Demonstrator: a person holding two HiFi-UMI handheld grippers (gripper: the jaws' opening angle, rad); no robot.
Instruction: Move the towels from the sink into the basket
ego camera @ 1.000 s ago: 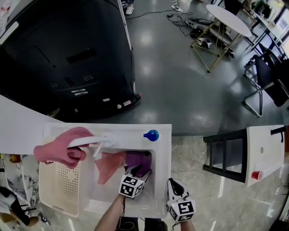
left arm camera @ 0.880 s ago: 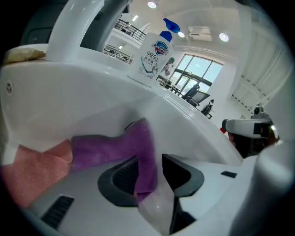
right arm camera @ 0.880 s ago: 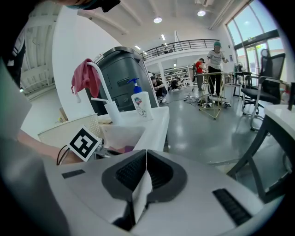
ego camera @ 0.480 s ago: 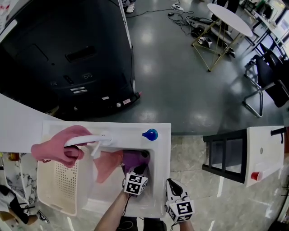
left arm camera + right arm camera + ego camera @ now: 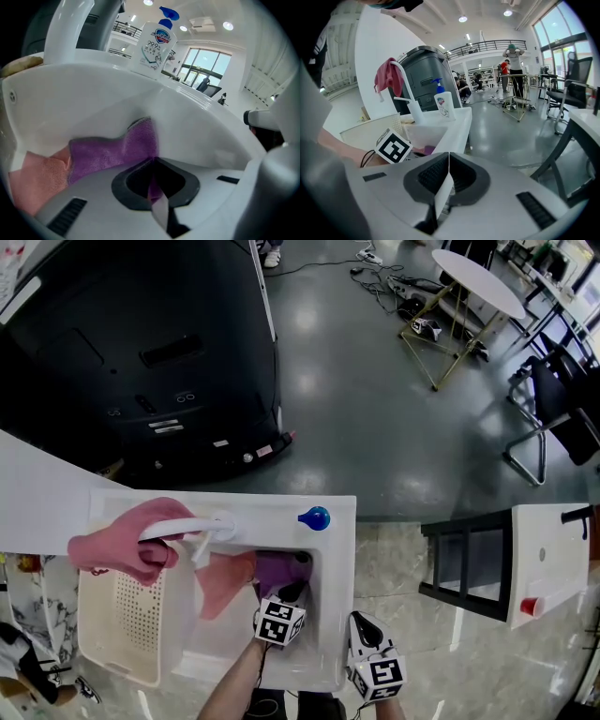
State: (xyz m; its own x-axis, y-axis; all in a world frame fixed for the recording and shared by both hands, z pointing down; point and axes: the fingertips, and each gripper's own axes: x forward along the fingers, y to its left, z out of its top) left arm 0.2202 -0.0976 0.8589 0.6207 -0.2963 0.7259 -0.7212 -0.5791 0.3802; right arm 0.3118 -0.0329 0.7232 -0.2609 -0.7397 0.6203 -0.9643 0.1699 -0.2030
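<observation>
A purple towel lies in the white sink, with a salmon-pink towel to its left. My left gripper reaches down into the sink. Its jaws have just been closing and now pinch a fold of the purple towel. A darker pink towel hangs over the faucet. The cream perforated basket stands left of the sink. My right gripper hovers shut and holds nothing, just right of the sink's near corner.
A blue-topped soap bottle stands on the sink's back rim. A large black machine fills the floor behind. A dark rack and a white unit stand to the right.
The left gripper's jaws stood open over the purple towel a second ago; they have since closed on it. The right gripper has stayed still.
</observation>
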